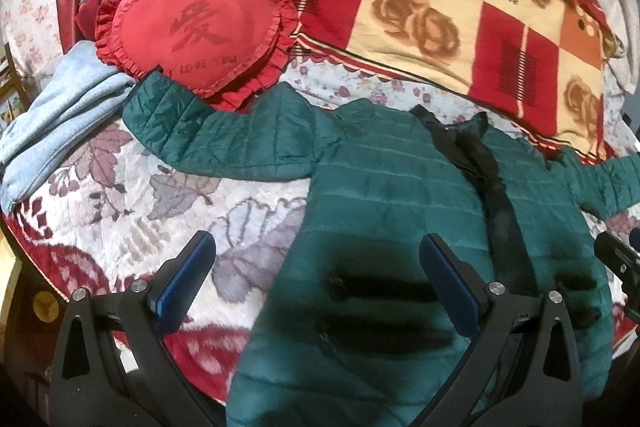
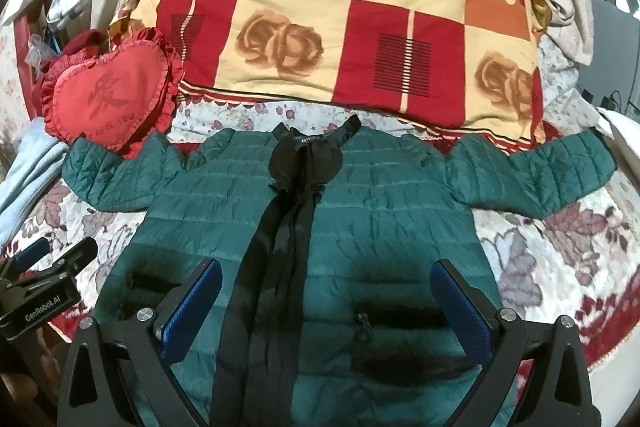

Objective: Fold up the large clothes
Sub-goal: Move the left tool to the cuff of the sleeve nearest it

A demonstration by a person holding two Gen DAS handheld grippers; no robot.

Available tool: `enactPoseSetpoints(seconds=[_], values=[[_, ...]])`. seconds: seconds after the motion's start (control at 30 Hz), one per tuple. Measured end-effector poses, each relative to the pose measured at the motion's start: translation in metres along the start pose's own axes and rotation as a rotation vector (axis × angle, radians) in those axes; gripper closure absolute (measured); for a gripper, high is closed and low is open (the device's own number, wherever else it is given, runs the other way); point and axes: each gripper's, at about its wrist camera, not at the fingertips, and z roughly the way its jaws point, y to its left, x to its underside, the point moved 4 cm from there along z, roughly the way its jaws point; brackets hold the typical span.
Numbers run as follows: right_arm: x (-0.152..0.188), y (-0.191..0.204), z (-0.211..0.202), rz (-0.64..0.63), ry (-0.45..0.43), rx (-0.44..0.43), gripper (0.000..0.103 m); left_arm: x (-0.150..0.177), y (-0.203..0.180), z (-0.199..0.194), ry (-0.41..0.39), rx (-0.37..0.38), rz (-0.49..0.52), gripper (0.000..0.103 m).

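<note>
Both claws hang wide open and empty over the near hem of the jacket (image 2: pixel 360 195): left claw (image 1: pixel 316 283) over its left half, right claw (image 2: pixel 326 307) just right of the black zipper strip (image 2: pixel 280 247). The jacket lies front up and flat on the bed (image 2: pixel 560 251), sleeves spread out to both sides.

It's a quilted puffer, so I'd guess light, squishy and a bit slick. It'll probably spring back unless pressed down. The best grab points look like a sleeve cuff or a hem corner, pinching through the padding.

The right sleeve (image 2: pixel 560 167) has open bedspread around it, so there's plenty of room to swing it in. The left sleeve (image 1: pixel 200 135) is tighter: its cuff sits right against the heart pillow (image 1: pixel 200 31), with a blue cloth (image 1: pixel 60 123) nearby. Behind the collar, the checked quilt (image 2: pixel 340 39) bounds the far side.
</note>
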Motion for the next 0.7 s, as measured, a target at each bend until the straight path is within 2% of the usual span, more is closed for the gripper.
enactPoseSetpoints(seconds=[0.47, 0.7], values=[[-0.020, 0.010, 0.050, 0.006, 0.041, -0.002, 0.000, -0.021, 0.038, 0.052, 0.069, -0.052, -0.065, 0.001], [-0.023, 0.016, 0.065, -0.010, 0.061, -0.005, 0.000, -0.032, 0.063, 0.070, 0.072, -0.100, -0.077, 0.000]])
